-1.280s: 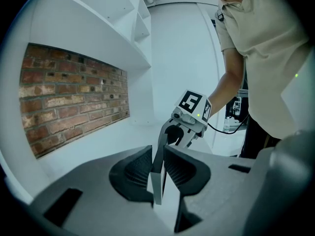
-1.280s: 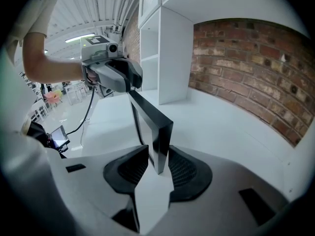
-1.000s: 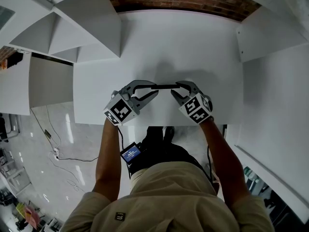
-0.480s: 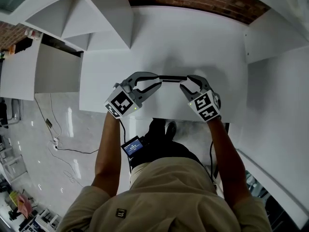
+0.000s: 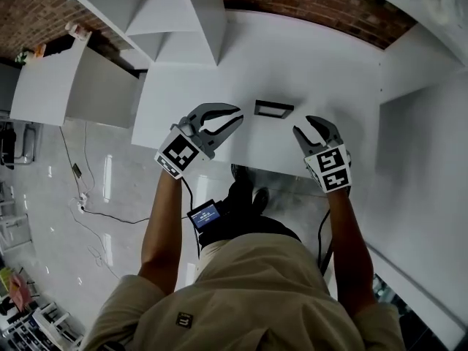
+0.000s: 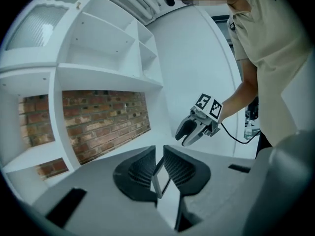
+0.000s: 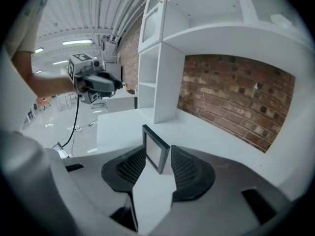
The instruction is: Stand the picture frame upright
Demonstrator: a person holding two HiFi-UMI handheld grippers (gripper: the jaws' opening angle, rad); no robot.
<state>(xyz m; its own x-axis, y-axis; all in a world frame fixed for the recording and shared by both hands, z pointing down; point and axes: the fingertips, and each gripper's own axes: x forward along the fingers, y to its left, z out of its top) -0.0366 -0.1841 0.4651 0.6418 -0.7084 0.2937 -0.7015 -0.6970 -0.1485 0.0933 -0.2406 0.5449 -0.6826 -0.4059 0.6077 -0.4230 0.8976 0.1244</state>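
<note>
A small dark picture frame [image 5: 273,109] stands upright by itself on the white table [image 5: 307,72]. My left gripper [image 5: 235,117] is open, a short way to the frame's left and not touching it. On the other side, nearer the table's front edge, my right gripper [image 5: 306,126] is open and also apart from the frame. In the left gripper view the frame [image 6: 160,180] shows at an angle beyond the open jaws [image 6: 159,154], with the right gripper [image 6: 196,128] behind it. In the right gripper view the frame [image 7: 156,149] stands beyond the open jaws [image 7: 158,159].
White shelving [image 5: 183,13] stands at the table's back left, in front of a brick wall [image 5: 307,2]. A white side panel [image 5: 428,86] bounds the right. The table's front edge [image 5: 241,163] runs just below the grippers. A cable [image 5: 88,210] lies on the floor.
Both grippers were at the ends of the frame; they have let go and drawn back toward me. The frame now stands alone on the table.
</note>
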